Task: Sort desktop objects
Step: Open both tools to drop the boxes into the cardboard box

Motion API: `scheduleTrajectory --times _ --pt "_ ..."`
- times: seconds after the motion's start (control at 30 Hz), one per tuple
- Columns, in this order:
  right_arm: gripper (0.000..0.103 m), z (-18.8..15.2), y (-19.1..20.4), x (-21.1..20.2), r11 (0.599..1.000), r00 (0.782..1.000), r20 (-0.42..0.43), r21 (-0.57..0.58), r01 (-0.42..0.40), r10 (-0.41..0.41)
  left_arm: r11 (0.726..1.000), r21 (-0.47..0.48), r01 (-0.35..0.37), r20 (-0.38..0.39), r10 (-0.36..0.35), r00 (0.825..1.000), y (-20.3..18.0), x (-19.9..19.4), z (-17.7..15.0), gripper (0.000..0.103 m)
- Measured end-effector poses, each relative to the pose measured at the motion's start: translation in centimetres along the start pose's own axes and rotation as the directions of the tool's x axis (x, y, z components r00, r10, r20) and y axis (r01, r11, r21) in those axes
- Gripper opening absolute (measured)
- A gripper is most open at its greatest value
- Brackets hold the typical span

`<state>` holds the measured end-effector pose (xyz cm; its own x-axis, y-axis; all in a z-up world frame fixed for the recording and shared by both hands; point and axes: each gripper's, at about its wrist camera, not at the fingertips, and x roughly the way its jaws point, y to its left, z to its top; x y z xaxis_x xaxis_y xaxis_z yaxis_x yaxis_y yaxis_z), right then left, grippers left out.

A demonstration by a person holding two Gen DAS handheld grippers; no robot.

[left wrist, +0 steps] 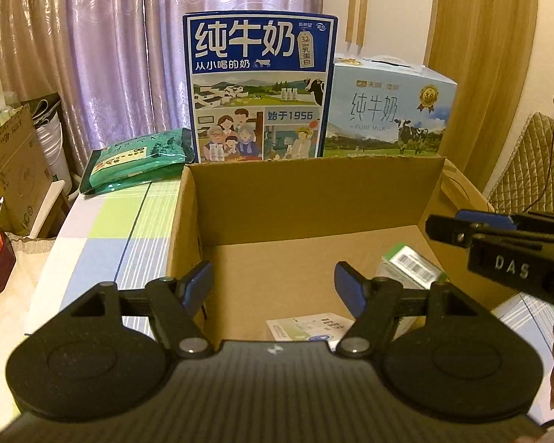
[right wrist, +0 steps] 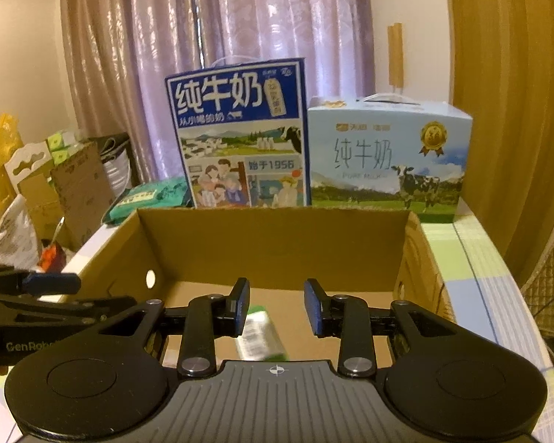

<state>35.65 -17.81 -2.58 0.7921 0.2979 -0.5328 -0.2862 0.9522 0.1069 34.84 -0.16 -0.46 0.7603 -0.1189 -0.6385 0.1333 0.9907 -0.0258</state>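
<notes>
An open cardboard box (left wrist: pixel 314 199) (right wrist: pixel 277 243) stands on the table in front of both grippers. On its floor lie a small green-and-white carton (left wrist: pixel 410 265) (right wrist: pixel 260 336) with a barcode and a flat white-and-green packet (left wrist: pixel 310 328). My left gripper (left wrist: pixel 273 288) is open above the box's near left part, with nothing between its fingers. It shows at the left edge of the right wrist view as the left gripper (right wrist: pixel 92 291). My right gripper (right wrist: pixel 277 306) is open and empty over the carton. It enters the left wrist view from the right as the right gripper (left wrist: pixel 447 227).
Behind the box stand a tall dark-blue milk case (left wrist: pixel 258 88) and a light-blue milk case (left wrist: pixel 387 110). Green bags (left wrist: pixel 140 158) lie at the back left on the checked tablecloth (left wrist: pixel 103 236). Cardboard boxes (left wrist: pixel 18 170) are stacked off the table's left; a quilted chair back (left wrist: pixel 528 162) is right.
</notes>
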Motion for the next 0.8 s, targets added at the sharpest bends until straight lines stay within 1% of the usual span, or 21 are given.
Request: scheduleTrajectory --times 0.27,0.5,0.77,0.8 --pt "0.036 0.1 -0.5 -0.5 1.0 1.0 0.014 0.004 0.012 -0.012 1.0 0.009 -0.004 -0.002 0.004 1.0 -0.2 -0.1 -0.1 0.069" --pt "0.043 0.2 -0.8 -1.0 1.0 0.999 0.029 0.006 0.016 -0.016 1.0 0.024 -0.009 -0.006 0.009 1.0 -0.3 -0.2 -0.2 0.069" --pt "0.047 0.2 -0.9 -1.8 1.0 0.999 0.041 0.005 0.014 -0.014 0.999 0.033 -0.01 0.0 0.01 1.0 -0.3 -0.8 -0.2 0.071" --pt "0.05 0.2 -0.9 -2.1 1.0 0.999 0.045 0.004 0.013 -0.013 0.999 0.035 -0.01 0.001 0.01 1.0 -0.2 -1.0 -0.2 0.072"
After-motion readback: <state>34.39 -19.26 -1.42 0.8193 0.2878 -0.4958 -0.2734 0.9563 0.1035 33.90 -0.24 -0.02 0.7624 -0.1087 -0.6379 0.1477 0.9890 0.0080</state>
